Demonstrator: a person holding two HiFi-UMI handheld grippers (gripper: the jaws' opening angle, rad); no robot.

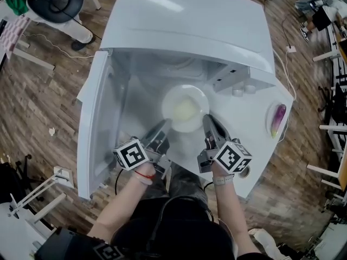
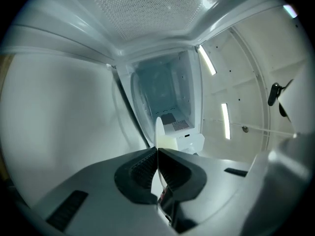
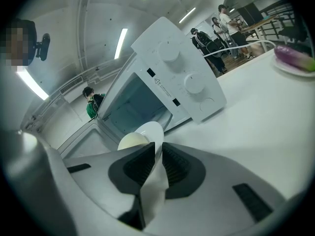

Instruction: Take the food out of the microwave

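A white plate (image 1: 185, 108) with pale yellow food (image 1: 187, 110) hangs level at the mouth of the open white microwave (image 1: 190, 26). My left gripper (image 1: 167, 124) is shut on the plate's left rim. My right gripper (image 1: 206, 119) is shut on its right rim. In the left gripper view the plate's edge (image 2: 159, 131) stands pinched between the dark pads, with the food (image 2: 168, 142) just beyond. In the right gripper view the plate (image 3: 148, 131) and food (image 3: 130, 141) show in front of the microwave's cavity (image 3: 138, 104).
The microwave door (image 1: 91, 126) swings open to the left. The control panel with two knobs (image 3: 179, 68) is on the right side. A purple eggplant on a small plate (image 1: 277, 118) lies on the white table at the right. Several people stand far behind.
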